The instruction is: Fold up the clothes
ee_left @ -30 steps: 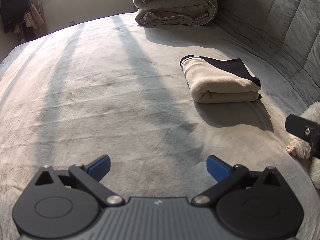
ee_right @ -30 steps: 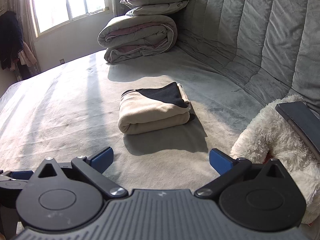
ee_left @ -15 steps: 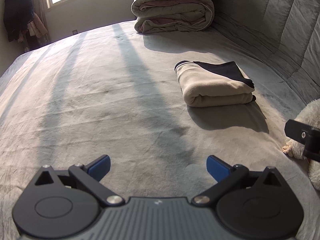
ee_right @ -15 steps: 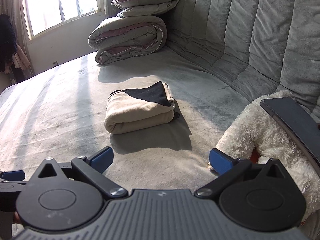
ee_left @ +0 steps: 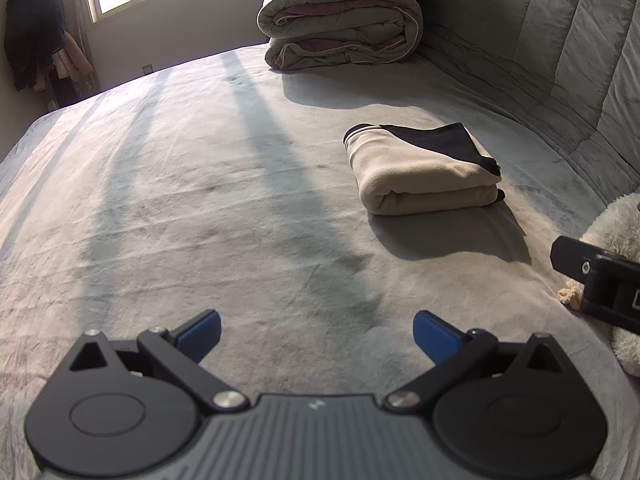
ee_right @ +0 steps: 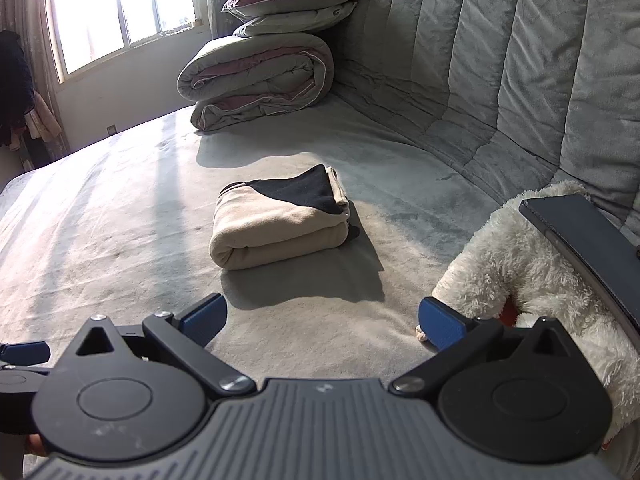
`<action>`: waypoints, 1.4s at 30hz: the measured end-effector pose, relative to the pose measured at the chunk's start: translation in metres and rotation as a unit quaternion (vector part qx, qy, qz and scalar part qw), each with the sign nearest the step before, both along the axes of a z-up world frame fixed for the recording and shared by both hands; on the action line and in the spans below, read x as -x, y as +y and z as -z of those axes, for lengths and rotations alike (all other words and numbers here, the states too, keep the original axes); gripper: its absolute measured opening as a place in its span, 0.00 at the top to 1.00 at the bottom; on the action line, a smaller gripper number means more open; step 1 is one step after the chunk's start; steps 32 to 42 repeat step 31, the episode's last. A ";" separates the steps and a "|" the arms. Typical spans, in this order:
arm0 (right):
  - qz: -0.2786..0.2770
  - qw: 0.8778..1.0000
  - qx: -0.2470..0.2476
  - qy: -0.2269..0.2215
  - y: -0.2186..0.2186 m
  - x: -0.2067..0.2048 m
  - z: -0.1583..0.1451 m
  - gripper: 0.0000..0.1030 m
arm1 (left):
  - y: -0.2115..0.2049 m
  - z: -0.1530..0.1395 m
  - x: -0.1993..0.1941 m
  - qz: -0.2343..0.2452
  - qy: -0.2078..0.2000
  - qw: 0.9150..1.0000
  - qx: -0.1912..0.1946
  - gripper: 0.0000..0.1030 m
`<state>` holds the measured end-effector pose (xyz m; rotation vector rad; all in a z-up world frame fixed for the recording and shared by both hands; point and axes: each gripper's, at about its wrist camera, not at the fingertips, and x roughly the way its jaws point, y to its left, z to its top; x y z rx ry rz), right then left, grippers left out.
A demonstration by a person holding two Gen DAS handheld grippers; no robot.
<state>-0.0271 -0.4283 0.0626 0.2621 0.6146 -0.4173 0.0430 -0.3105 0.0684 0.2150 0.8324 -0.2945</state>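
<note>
A beige and black garment (ee_left: 424,176) lies folded in a compact bundle on the grey bed (ee_left: 200,200), ahead and to the right in the left wrist view. The right wrist view has the same folded garment (ee_right: 280,224) straight ahead, a short way beyond the fingertips. My left gripper (ee_left: 316,334) is open above bare bedding with nothing between its blue pads. My right gripper (ee_right: 322,322) is also open and holds nothing. Part of the right gripper's black body (ee_left: 600,284) shows at the right edge of the left wrist view.
A white plush toy (ee_right: 516,264) lies at the right with a dark flat device (ee_right: 588,248) on it, close to my right fingertip. A rolled duvet (ee_right: 260,80) and pillows (ee_right: 292,4) are stacked at the far end. A padded grey backrest (ee_right: 500,60) runs along the right side.
Both grippers have drawn back and shifted slightly; the folded garment sits a little farther off and has not moved on the bed. Both stay open.
</note>
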 end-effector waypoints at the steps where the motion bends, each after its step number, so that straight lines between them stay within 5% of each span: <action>1: 0.000 1.000 0.000 0.000 0.000 0.000 0.000 0.00 | 0.000 -0.001 0.000 0.000 0.000 1.000 -0.001 0.01; 42: -0.015 1.000 0.018 0.014 0.017 -0.011 0.004 0.00 | 0.026 -0.014 -0.001 -0.004 0.010 1.000 -0.003 0.01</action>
